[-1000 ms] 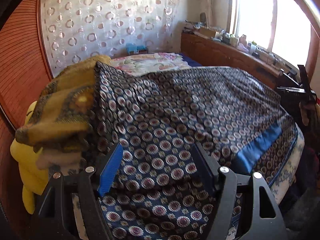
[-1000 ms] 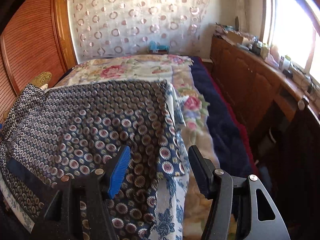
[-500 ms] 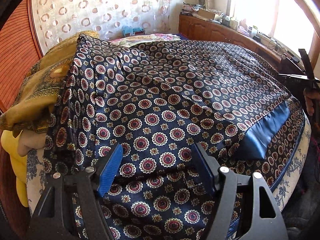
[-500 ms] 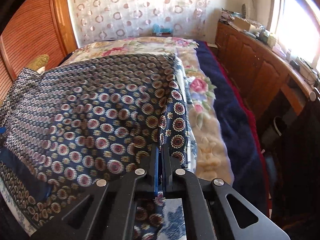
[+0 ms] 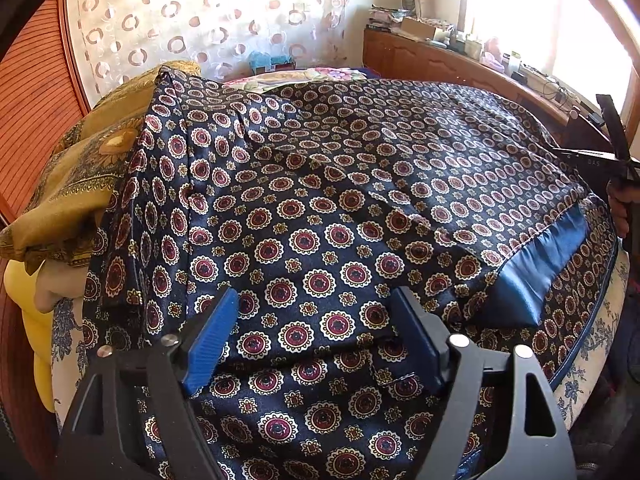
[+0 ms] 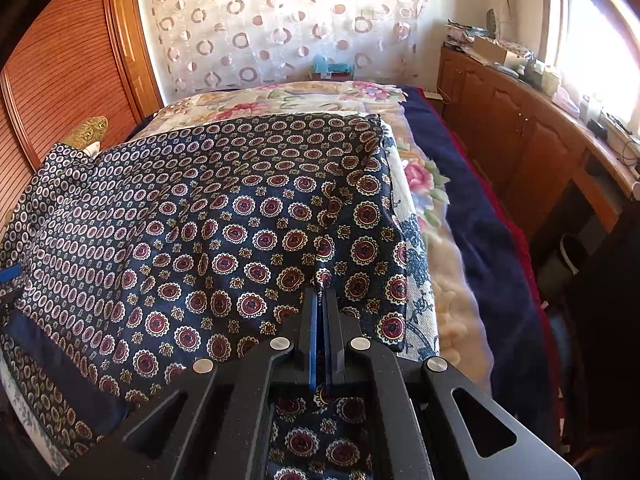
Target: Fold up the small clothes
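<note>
A navy silk garment printed with red and cream medallions lies spread over the bed; a plain blue band runs along its right edge. My left gripper hovers just over the near cloth, its jaws opening, with fabric below them but nothing pinched. In the right wrist view the same garment covers the left of the bed. My right gripper is shut on a raised fold of it near its right edge. The right gripper also shows at the far right of the left wrist view.
A mustard patterned cloth lies heaped at the left over yellow bedding. A floral blanket and a dark blue cover lie right of the garment. Wooden cabinets with clutter run under the window. A wooden headboard stands at left.
My right gripper closed from open onto a fold of the garment's edge. My left gripper sank closer to the cloth, which now fills its view, and its jaws spread a little wider.
</note>
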The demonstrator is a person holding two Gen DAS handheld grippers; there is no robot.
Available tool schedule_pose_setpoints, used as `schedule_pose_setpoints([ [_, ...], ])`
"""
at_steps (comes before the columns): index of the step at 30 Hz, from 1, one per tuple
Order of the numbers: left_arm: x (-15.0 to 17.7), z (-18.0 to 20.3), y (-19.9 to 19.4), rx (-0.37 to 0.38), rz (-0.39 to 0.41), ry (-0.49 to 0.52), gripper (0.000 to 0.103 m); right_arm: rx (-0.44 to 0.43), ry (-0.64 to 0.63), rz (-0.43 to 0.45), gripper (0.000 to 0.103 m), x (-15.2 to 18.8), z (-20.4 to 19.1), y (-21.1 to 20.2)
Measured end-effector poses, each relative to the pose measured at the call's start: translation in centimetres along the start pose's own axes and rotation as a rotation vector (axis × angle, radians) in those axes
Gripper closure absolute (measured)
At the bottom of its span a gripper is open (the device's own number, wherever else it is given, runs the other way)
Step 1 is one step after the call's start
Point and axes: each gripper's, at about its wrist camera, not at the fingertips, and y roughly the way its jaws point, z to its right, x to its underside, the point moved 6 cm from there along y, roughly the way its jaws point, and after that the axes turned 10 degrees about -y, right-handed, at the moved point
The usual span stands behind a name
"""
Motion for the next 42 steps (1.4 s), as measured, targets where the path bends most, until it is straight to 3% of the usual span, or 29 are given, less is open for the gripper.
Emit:
schedule_pose_setpoints([
  [13, 0.3, -0.2, -0.5, 0.010, 0.002, -0.011, 0.022, 0.013, -0.007, 0.013, 0.101, 0.3, -1.5, 1.4],
  [16, 0.2, -0.5, -2.6, 0.043, 0.048, -0.042, 0.027, 0.019, -0.014, 0.011, 0.101, 0.1, -1.4, 1.6],
  [21, -0.3, -2.5, -6.6, 0.036, 0.153, -0.111, 0.045, 0.025, -0.019, 0.010, 0.101, 0.1, -1.6, 1.7],
  [25, -1.4, -5.0, -7.9, -0.028, 0.207, -0.150, 0.061, 0.032, -0.025, 0.009, 0.101, 0.1, -1.8, 1.7],
  [27, -1.7, -5.7, -7.5, -0.040, 0.202, -0.156, 0.067, 0.033, -0.026, 0.009, 0.101, 0.1, -1.9, 1.7],
  [36, -1.6, -6.8, -3.2, -0.155, 0.125, -0.136, 0.069, 0.039, -0.030, 0.007, 0.101, 0.0, -2.0, 1.7],
  [37, -1.6, -6.8, -3.1, -0.144, 0.126, -0.136, 0.077, 0.038, -0.030, 0.007, 0.101, 0.0, -2.0, 1.7],
  [38, -1.7, -6.6, -3.0, -0.123, 0.128, -0.125, 0.100, 0.037, -0.029, 0.007, 0.101, 0.0, -2.0, 1.7],
  [42, -2.0, -6.3, -3.9, -0.109, 0.155, -0.120, 0.100, 0.016, -0.012, 0.013, 0.101, 0.0, -1.8, 1.7],
])
